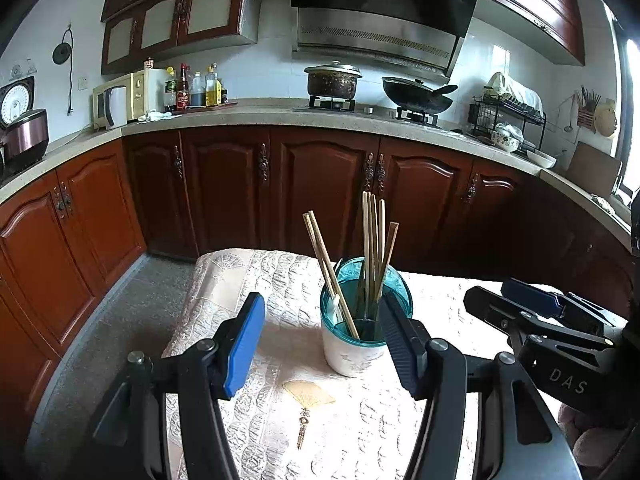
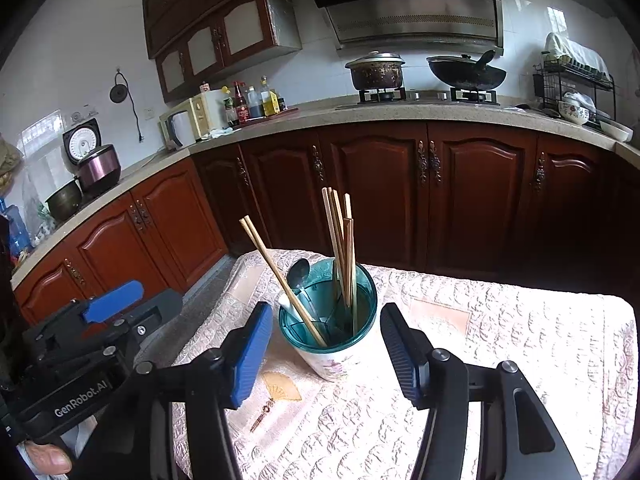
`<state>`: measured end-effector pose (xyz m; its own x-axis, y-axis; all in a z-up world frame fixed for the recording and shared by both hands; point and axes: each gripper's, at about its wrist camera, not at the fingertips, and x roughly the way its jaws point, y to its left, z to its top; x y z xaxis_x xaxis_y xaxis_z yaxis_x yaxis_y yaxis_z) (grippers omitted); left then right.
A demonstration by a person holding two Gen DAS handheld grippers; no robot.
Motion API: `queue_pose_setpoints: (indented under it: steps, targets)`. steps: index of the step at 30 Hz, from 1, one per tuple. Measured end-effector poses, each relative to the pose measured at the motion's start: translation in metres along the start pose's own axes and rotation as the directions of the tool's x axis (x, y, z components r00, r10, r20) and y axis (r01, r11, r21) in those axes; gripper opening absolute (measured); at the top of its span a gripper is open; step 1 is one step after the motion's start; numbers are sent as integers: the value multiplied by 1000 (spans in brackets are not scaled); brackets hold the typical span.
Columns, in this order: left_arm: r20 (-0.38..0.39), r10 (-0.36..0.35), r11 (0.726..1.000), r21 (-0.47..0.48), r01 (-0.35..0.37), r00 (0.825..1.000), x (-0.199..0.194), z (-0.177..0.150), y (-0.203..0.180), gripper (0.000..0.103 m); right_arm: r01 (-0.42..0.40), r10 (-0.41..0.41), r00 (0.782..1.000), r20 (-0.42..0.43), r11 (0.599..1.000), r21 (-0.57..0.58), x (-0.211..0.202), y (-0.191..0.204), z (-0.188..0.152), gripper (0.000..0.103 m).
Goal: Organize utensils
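Both claws, left claw [image 1: 320,340] and right claw [image 2: 326,344], are spread and empty near the utensil holder [image 1: 362,344] containing chopsticks [image 1: 374,248] on the bench [image 1: 400,420].

At the top centre of the left wrist view we see a range hood [image 1: 380,12] above a lidded pot [image 1: 332,80] and a black wok [image 1: 418,96]. At upper left, we find a cream microwave [image 1: 120,100] beside some bottles [image 1: 196,88]. A dish rack [image 1: 508,116] stands at right.
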<state>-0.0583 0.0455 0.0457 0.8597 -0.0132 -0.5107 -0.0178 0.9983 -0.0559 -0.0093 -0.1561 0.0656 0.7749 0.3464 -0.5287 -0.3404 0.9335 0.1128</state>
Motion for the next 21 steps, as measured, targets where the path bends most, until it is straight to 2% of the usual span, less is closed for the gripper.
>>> queue_pose_setpoints:
  steps: [21]
  targets:
    - [-3,12,1000,7,-12,1000,3,1,-1,60,4,-4,1000,-16,1000,3,6,2,-4,61]
